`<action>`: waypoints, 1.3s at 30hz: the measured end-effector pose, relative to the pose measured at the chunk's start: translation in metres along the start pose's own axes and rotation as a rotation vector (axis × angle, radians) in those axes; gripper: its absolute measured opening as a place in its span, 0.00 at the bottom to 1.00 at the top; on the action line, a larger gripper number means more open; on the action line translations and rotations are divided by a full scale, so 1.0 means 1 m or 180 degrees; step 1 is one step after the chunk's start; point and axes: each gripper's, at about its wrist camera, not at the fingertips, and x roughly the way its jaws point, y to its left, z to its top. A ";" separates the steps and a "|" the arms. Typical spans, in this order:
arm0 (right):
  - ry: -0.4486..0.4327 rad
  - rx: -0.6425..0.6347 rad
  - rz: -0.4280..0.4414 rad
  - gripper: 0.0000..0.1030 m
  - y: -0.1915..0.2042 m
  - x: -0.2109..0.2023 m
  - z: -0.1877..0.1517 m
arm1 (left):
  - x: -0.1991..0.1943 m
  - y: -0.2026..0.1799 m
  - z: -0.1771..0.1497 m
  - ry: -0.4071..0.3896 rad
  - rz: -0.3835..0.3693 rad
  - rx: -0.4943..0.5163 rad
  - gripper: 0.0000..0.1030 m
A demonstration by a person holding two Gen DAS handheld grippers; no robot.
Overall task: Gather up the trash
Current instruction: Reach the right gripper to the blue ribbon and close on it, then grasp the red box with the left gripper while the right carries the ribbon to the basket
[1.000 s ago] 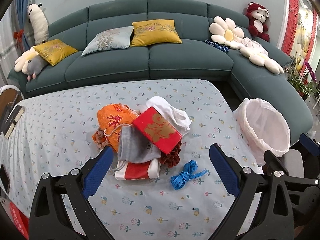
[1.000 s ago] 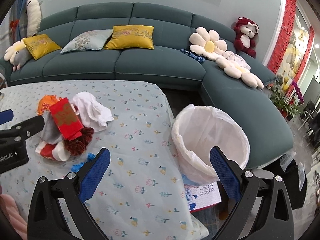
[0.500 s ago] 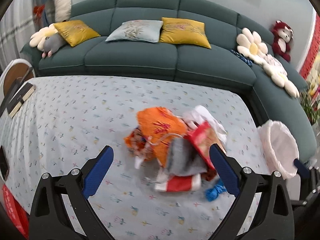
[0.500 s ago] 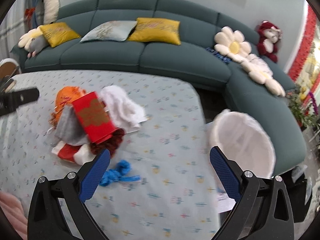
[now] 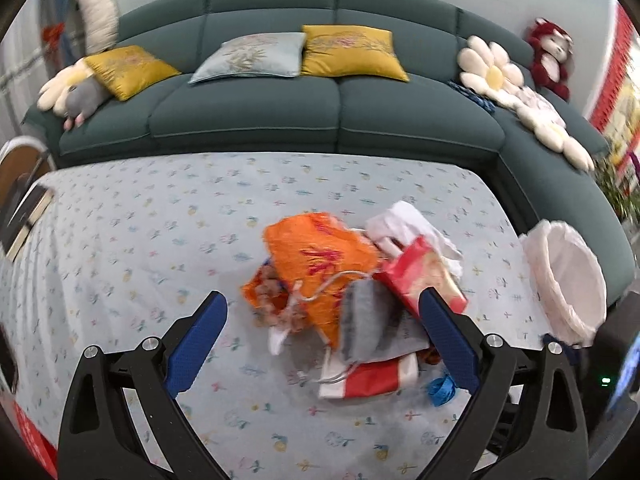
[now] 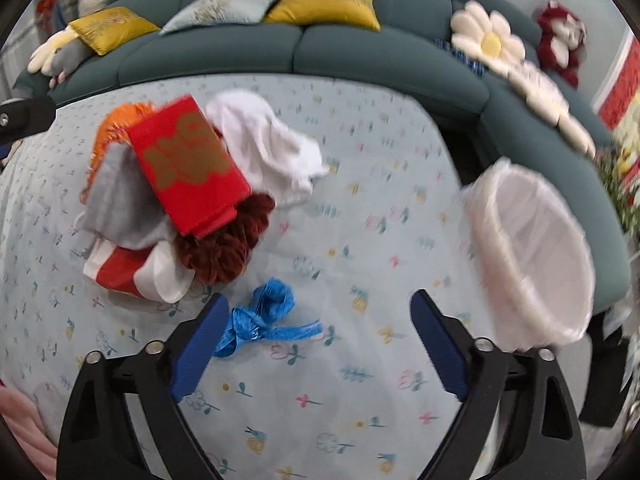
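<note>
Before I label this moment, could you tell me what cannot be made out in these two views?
- Left wrist: the blue knotted plastic strip is half hidden behind the left gripper finger.
- Left wrist: motion blur smears the print on the red gold-patterned packet.
- Right wrist: the white-lined round trash bin hides its own bottom; contents unknown.
- Right wrist: the grey cloth pouch lies mostly under the packet.

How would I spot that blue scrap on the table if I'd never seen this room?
Find the flowered tablecloth before the green sofa. Left of the white-lined bin sits a trash pile. The blue ribbon lies alone beside it, toward the camera: knotted, and the only blue scrap.
</note>
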 end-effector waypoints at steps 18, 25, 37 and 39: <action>0.0239 0.0197 0.0362 0.33 0.023 0.041 -0.010 | 0.077 -0.040 0.011 0.0287 -0.0258 0.0414 0.58; 0.0274 0.0322 0.0453 0.16 0.010 0.027 -0.008 | 0.070 -0.055 0.010 0.0286 -0.0474 0.0472 0.12; -0.0044 0.0549 0.0423 0.16 -0.041 -0.015 0.010 | 0.031 -0.084 0.027 -0.0001 -0.0699 0.0469 0.08; -0.0165 0.0637 0.0392 0.16 -0.057 -0.030 0.019 | 0.025 -0.095 0.034 -0.0065 -0.0754 0.0436 0.08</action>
